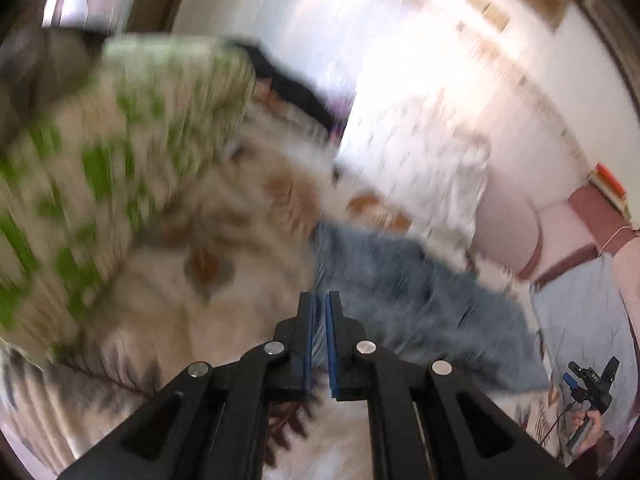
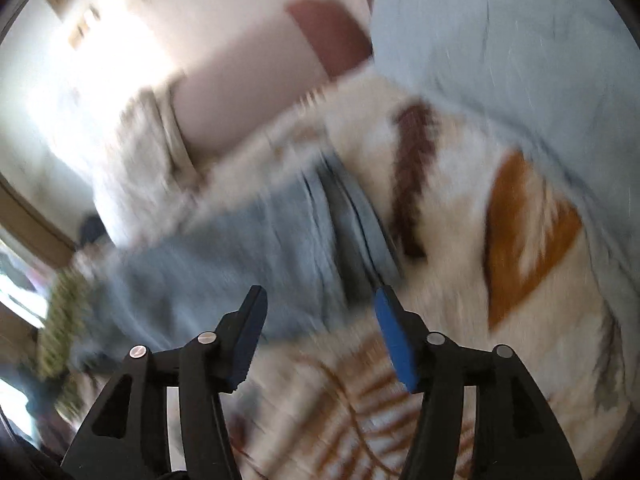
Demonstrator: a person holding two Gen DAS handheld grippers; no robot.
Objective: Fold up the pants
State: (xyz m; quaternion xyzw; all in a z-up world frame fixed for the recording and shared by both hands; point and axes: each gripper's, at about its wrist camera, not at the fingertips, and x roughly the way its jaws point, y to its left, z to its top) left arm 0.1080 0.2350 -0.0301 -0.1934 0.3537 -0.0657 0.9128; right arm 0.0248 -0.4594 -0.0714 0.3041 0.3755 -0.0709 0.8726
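Note:
Blue denim pants lie on a leaf-patterned bedspread; both views are motion-blurred. My left gripper is nearly shut, and pale blue cloth shows in the narrow gap between its blue pads at the pants' near edge. In the right wrist view the pants lie folded in a band across the bedspread. My right gripper is open and empty just above the pants' near edge. The right gripper also shows small in the left wrist view, held in a hand.
A green-and-white patterned pillow lies at the left. A white garment lies beyond the pants. A pale blue sheet covers the far right. A pink-and-maroon headboard stands behind.

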